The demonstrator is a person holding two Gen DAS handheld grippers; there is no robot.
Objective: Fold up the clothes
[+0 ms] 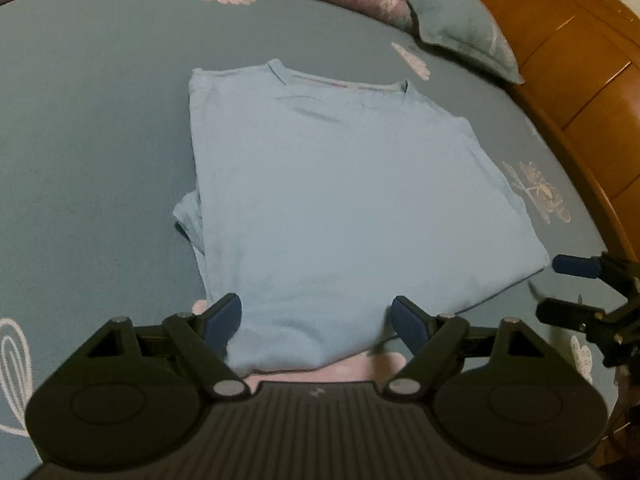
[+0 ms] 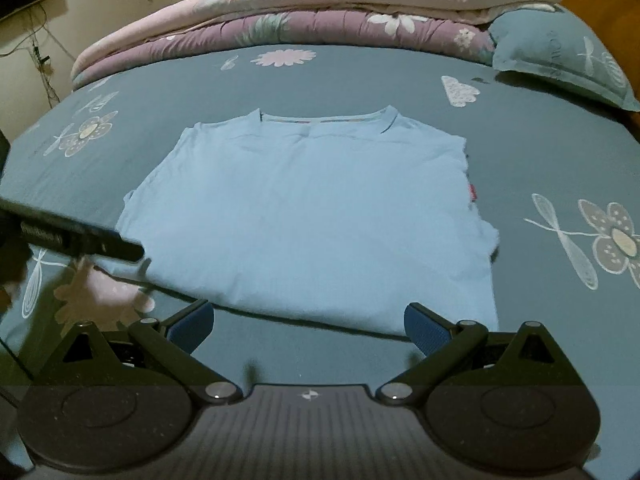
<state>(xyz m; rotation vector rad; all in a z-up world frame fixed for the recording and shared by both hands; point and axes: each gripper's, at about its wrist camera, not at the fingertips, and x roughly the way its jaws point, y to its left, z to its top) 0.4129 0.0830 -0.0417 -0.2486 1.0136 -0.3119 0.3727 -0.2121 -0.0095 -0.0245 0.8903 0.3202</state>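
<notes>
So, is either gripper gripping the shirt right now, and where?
Neither. The left gripper straddles the shirt hem with jaws open; the right gripper is open, short of it.

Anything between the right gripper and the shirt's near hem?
Nothing: in the right wrist view only bare blue sheet lies between the open right gripper and the hem of the shirt.

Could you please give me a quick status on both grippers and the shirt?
Left gripper open, straddling the near hem. Right gripper open, short of the hem. Light blue T-shirt flat on the bed, sides folded in. Nothing in the way.
</notes>
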